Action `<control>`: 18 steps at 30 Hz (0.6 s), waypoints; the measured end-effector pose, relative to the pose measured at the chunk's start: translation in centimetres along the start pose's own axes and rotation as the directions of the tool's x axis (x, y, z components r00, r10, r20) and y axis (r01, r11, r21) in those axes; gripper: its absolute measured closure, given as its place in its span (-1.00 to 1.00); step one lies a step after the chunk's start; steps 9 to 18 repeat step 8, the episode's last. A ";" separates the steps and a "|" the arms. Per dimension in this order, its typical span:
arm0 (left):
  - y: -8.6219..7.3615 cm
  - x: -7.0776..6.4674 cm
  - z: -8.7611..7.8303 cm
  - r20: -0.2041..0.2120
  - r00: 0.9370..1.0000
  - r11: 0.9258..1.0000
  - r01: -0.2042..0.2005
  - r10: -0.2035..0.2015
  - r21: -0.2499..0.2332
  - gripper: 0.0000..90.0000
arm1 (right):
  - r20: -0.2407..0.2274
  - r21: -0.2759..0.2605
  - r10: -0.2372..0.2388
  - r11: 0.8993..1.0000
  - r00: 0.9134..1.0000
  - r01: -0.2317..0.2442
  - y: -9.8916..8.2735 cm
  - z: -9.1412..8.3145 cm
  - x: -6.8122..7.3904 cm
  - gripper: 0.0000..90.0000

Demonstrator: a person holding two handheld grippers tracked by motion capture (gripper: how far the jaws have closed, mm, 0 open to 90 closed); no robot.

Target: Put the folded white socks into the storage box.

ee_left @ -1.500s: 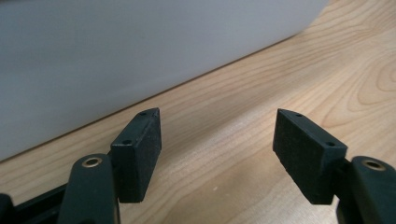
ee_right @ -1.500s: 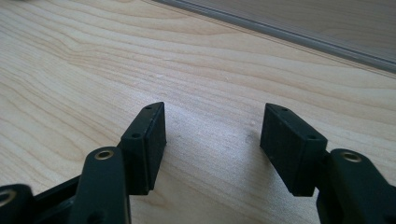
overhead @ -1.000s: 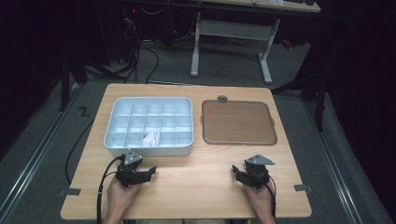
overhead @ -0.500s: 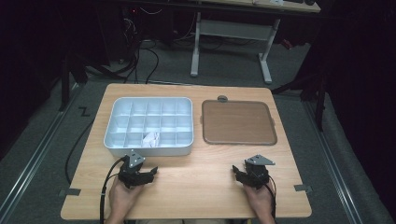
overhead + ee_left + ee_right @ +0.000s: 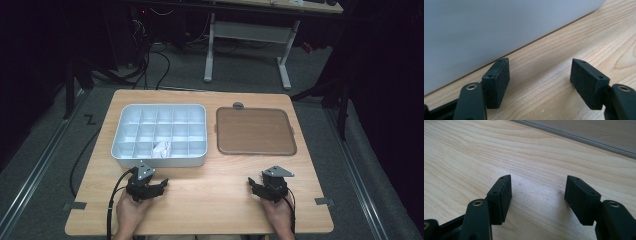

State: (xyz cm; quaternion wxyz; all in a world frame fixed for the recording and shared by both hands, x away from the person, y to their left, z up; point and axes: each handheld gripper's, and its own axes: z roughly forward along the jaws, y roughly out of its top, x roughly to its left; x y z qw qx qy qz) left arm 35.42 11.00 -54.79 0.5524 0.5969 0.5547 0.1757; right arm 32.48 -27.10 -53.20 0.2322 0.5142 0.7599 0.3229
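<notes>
A white tray (image 5: 199, 156) with several compartments lies left of centre on the wooden table (image 5: 210, 200); one front compartment holds a small crumpled white item (image 5: 161, 148). To its right lies a flat brown tray (image 5: 255, 131). My left gripper (image 5: 156, 184) rests on the table just in front of the white tray, open and holding nothing. In the left gripper view its gripper (image 5: 540, 80) stands close to the tray wall (image 5: 486, 32). My right gripper (image 5: 257, 186) sits open on bare wood in front of the brown tray. The right gripper view has that gripper (image 5: 537, 195) near the brown tray's rim (image 5: 584, 138).
A small grey round knob (image 5: 238, 105) sits behind the brown tray. Tape marks (image 5: 75, 205) lie at the table's front corners. A cable (image 5: 112, 200) trails from the left gripper over the front edge. A desk frame (image 5: 245, 35) stands on the floor beyond.
</notes>
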 end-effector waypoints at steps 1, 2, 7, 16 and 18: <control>0.0 0.0 -0.1 0.006 1.000 1.000 -0.003 0.003 0.002 -0.27 | 0.000 0.000 0.000 1.000 1.000 0.000 0.0 0.0 0.0 -0.13; 0.0 -0.1 -0.1 0.013 1.000 1.000 -0.008 0.007 0.003 -0.23 | 0.000 0.000 0.000 1.000 1.000 0.000 0.0 0.0 0.0 -0.13; -0.1 -0.1 -0.1 0.017 1.000 1.000 -0.010 0.010 0.006 -0.18 | -0.001 0.001 -0.002 1.000 1.000 0.002 0.0 0.0 0.0 -0.12; -0.1 -0.1 -0.1 0.017 1.000 1.000 -0.010 0.010 0.007 -0.20 | -0.002 0.001 -0.004 1.000 1.000 0.004 0.0 0.0 0.0 -0.12; -0.1 -0.1 -0.1 0.017 1.000 1.000 -0.010 0.010 0.007 -0.20 | -0.002 0.001 -0.004 1.000 1.000 0.004 0.0 0.0 0.0 -0.12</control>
